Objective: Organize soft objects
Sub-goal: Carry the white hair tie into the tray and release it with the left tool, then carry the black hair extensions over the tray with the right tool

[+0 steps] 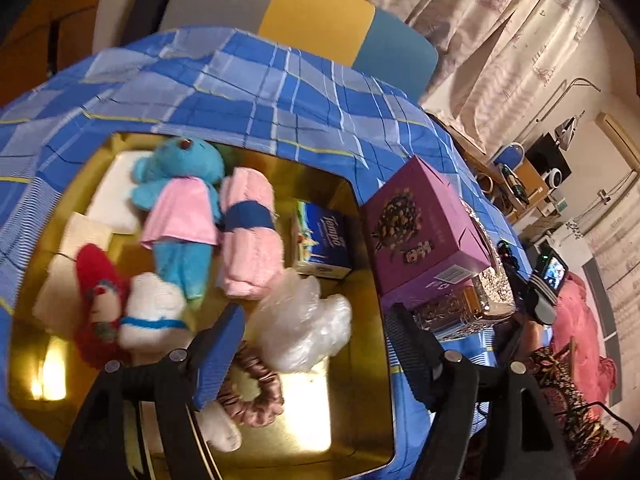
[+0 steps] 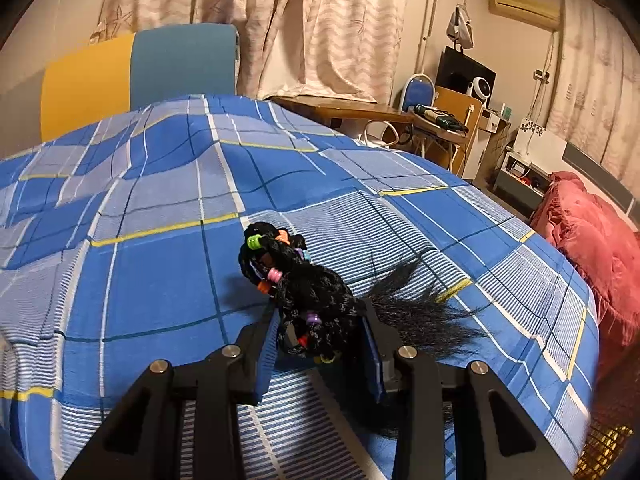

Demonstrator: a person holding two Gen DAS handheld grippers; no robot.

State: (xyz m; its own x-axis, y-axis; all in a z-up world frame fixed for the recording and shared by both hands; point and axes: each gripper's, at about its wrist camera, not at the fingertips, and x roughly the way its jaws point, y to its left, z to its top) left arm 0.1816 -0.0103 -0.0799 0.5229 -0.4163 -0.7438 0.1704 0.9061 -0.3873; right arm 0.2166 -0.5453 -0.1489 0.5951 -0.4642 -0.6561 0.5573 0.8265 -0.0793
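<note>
In the left wrist view a gold tray (image 1: pixel 360 360) lies on the blue plaid bedspread (image 1: pixel 260 92). It holds a blue plush bear in a pink dress (image 1: pixel 180 208), a rolled pink towel (image 1: pixel 248 232), a red doll (image 1: pixel 96 300), a white plush (image 1: pixel 152 312), a crumpled clear plastic bag (image 1: pixel 304 328), a pink scrunchie (image 1: pixel 256 392) and a Tempo tissue pack (image 1: pixel 324 244). My left gripper (image 1: pixel 316 360) is open above the tray's near part. In the right wrist view my right gripper (image 2: pixel 320 340) is shut on a black braided hairpiece with coloured beads (image 2: pixel 296 288) over the bedspread (image 2: pixel 160 272).
A purple box (image 1: pixel 420 232) stands right of the tray, with a shiny patterned box (image 1: pixel 460 308) beside it. A yellow and blue headboard (image 2: pixel 132 76) is at the back. A pink blanket (image 2: pixel 592 248) and a cluttered desk (image 2: pixel 440 120) lie to the right.
</note>
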